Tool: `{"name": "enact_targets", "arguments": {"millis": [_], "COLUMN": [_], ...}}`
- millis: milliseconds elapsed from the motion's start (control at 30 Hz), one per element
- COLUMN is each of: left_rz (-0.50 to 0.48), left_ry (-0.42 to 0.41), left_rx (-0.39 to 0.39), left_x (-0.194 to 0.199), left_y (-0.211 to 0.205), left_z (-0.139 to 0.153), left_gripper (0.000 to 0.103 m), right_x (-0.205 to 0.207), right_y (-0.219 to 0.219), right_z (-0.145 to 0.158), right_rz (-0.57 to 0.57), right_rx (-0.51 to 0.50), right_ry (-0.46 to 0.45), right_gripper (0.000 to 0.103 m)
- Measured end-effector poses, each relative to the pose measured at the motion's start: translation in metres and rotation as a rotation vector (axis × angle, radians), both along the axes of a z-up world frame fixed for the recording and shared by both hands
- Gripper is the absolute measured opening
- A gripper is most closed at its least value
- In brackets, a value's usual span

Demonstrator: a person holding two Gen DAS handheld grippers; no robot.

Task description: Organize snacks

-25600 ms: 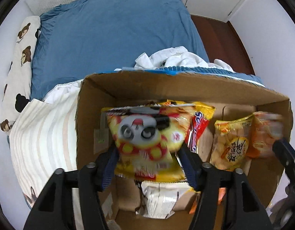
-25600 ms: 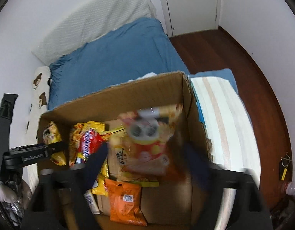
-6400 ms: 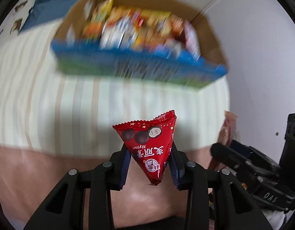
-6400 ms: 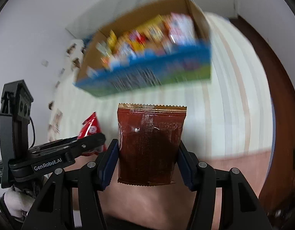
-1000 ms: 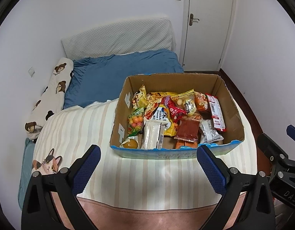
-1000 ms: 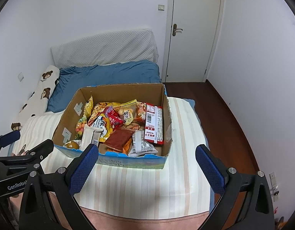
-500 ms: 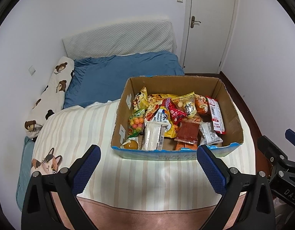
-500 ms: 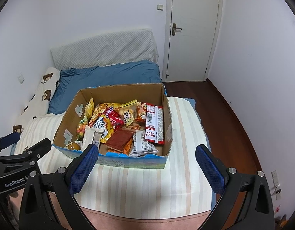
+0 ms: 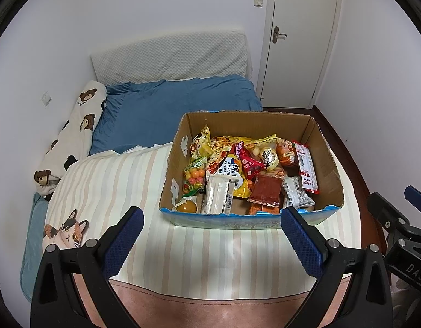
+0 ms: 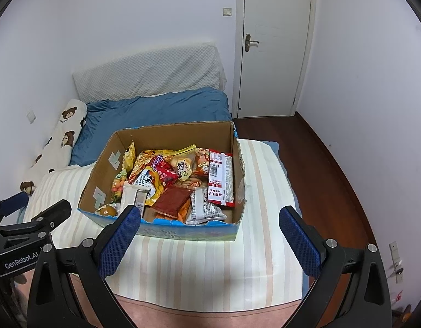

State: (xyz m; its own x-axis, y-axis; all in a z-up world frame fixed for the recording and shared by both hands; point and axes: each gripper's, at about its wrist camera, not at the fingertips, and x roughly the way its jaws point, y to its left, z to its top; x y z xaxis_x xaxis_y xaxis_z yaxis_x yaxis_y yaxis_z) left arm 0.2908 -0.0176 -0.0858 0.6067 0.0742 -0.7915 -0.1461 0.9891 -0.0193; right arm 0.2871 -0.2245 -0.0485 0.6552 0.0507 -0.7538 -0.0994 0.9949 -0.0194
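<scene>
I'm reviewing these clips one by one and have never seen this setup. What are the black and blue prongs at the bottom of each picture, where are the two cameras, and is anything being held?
No robot arm is involved: a person carries a handheld two-finger gripper in each hand, and each one has a fisheye camera looking forward along its fingers. The prongs are those fingers, black with blue pads. One picture comes from the left gripper, the other from the right gripper; each also glimpses the other tool at its edge. Both stand wide open and hold nothing.

Ahead is a bed with a striped cover. On it sits an open cardboard box filled with snack packets, among them a dark red pouch, a white and red packet along the right wall, and a small red bag. No loose snacks show on the cover.
</scene>
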Motion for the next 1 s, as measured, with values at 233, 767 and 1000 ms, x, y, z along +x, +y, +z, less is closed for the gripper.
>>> {"name": "enact_targets", "arguments": {"millis": [233,767,1000], "left_rz": [0.002,-0.005,-0.002], "left_ry": [-0.010,-0.024,-0.027], "left_rx": [0.002,0.005,0.005], "left_x": [-0.002,-0.005,-0.006], "left_y": [0.000,-0.004,-0.004], "left_z": [0.004,0.010,0.011], "left_gripper": [0.103,0.103,0.103], "right_x": [-0.001,-0.006,-0.007], "right_y": [0.001,0.001,0.001], "right_z": [-0.001,-0.001,0.002], "right_rz": [-0.001,-0.011,-0.014], "right_rx": [-0.001,0.003,0.004], "right_ry": [0.007,-0.001,-0.007], "right_gripper": [0.103,0.103,0.103]}}
